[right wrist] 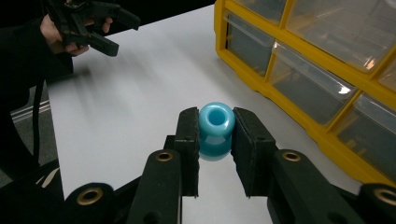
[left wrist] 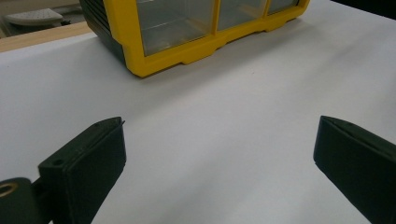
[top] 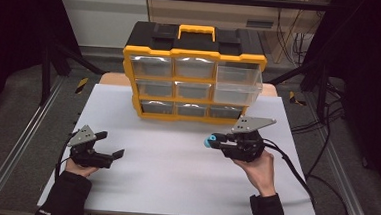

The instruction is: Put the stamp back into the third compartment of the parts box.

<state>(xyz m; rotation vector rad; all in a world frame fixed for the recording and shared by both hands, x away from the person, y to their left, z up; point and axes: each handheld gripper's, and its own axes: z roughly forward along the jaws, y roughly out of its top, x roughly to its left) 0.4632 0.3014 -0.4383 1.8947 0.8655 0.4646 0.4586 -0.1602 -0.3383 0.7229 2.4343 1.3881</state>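
A small light-blue ring-shaped spool (right wrist: 216, 127) sits between the two black jaws of my right gripper (right wrist: 216, 135), which is shut on it. From above, that spool (top: 208, 140) pokes out of the right gripper (top: 215, 141), held above the white table in front of a yellow and black drawer organizer (top: 194, 77). The organizer's top right clear drawer (top: 238, 84) is pulled out. My left gripper (top: 112, 146) rests at the table's left, jaws wide apart and nothing between them; its jaws frame bare table in the left gripper view (left wrist: 219, 154).
The white tabletop (top: 174, 171) lies between the two hands. The organizer (right wrist: 317, 60) has three rows of clear drawers and a yellow handle (top: 196, 30). Metal rails run along both sides of the table, and cables trail off at the right (top: 319, 180).
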